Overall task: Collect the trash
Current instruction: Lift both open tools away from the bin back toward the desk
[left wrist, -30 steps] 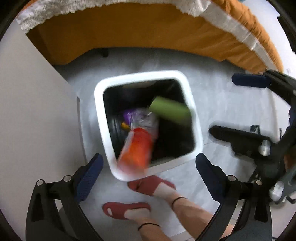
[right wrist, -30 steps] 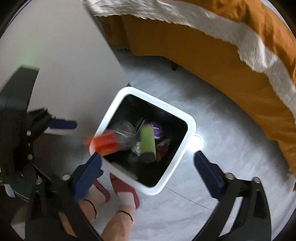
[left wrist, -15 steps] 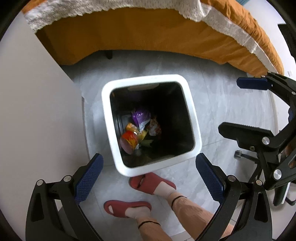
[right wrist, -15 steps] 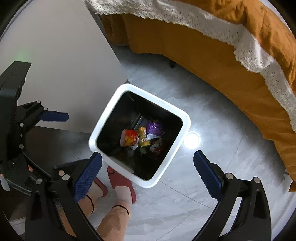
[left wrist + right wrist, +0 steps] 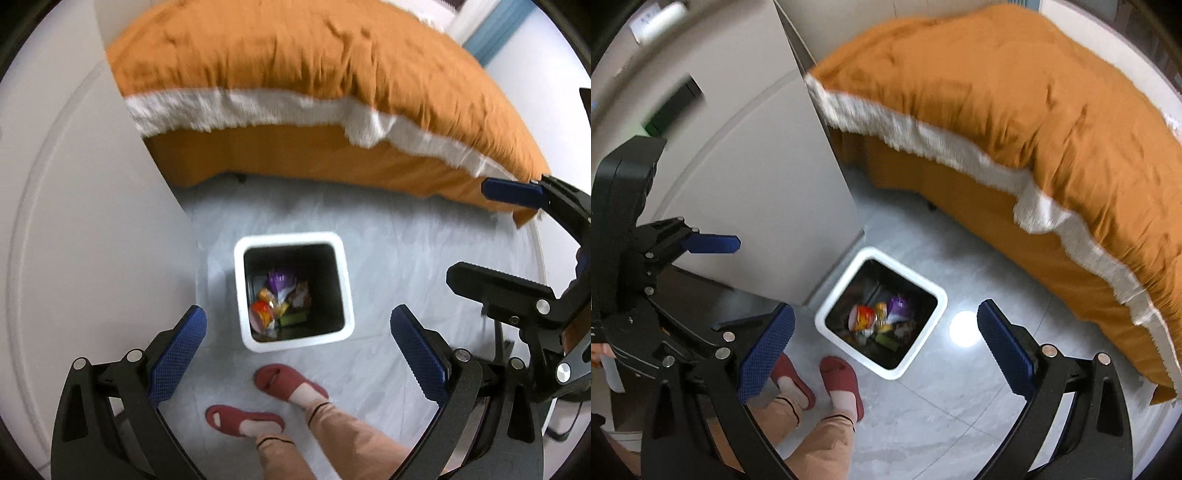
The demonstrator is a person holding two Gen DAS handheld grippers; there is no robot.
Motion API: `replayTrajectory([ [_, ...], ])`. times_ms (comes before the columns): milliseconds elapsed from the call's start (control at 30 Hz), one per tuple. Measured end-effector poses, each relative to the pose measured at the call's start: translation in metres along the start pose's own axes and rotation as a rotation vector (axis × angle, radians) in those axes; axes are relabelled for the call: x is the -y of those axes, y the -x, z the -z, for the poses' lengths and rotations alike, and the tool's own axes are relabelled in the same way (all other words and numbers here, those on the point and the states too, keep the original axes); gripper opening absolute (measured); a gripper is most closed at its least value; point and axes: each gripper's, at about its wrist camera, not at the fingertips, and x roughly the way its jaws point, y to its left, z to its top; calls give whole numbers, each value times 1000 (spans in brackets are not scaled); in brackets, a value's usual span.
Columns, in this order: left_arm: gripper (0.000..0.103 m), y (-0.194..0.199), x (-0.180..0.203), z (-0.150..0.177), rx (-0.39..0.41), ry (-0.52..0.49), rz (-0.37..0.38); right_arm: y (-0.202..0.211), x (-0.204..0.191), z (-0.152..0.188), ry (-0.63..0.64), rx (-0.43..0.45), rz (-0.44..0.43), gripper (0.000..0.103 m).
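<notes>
A white square trash bin [image 5: 295, 341] [image 5: 932, 291] stands on the grey floor far below both grippers. Inside it lie colourful wrappers: an orange-red packet [image 5: 260, 313] [image 5: 862, 317], a purple one [image 5: 280, 280] [image 5: 900, 305] and a green piece [image 5: 293, 317] [image 5: 884, 339]. My left gripper [image 5: 297, 352] is open and empty, high above the bin. My right gripper [image 5: 886, 347] is also open with nothing between its fingers. In the left wrist view the right gripper [image 5: 517, 236] shows at the right edge; in the right wrist view the left gripper [image 5: 713, 243] shows at the left.
A bed with an orange cover and white lace trim [image 5: 314, 74] [image 5: 1015, 110] fills the top. A white cabinet panel [image 5: 74, 221] [image 5: 757, 166] stands left of the bin. The person's feet in red slippers [image 5: 280, 380] [image 5: 838, 373] stand just in front of the bin.
One second ago an orange packet and a green piece were falling into the bin; they now lie inside. Both grippers have risen well above the bin, staying open.
</notes>
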Motion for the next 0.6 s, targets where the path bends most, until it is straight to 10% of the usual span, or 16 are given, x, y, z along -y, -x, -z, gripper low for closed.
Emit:
replayTrajectory([
  [367,98,167,4,-13,285,69,-82,132,-60,-70,105,267,-69,98],
  [600,98,274,-49,4,494,170,-302,163,-134,-129,212,381,-246,98],
])
